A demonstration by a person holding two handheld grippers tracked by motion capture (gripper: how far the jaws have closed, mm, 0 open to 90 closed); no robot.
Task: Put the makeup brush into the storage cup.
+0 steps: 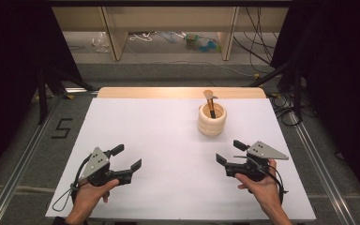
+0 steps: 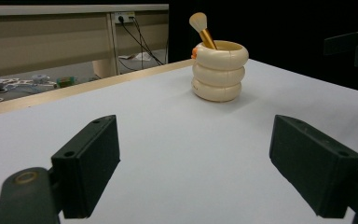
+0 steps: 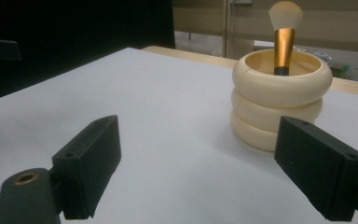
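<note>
A cream ribbed holder (image 1: 212, 120) stands upright on the white table (image 1: 168, 140), right of centre toward the back. A makeup brush (image 1: 210, 101) with a gold ferrule and pale bristles leans inside it, bristles up. The holder (image 2: 219, 71) and brush (image 2: 201, 28) show ahead in the left gripper view, and the holder (image 3: 279, 97) and brush (image 3: 284, 32) sit closer in the right gripper view. My left gripper (image 1: 126, 157) rests near the front left, open and empty. My right gripper (image 1: 230, 152) rests near the front right, open and empty, a little short of the holder.
A wooden strip (image 1: 180, 92) runs along the table's far edge. Beyond it stand wooden bench legs (image 1: 115, 35) with cables and clutter on the floor. Dark curtains flank both sides. A floor mark reading 5 (image 1: 62, 128) lies left of the table.
</note>
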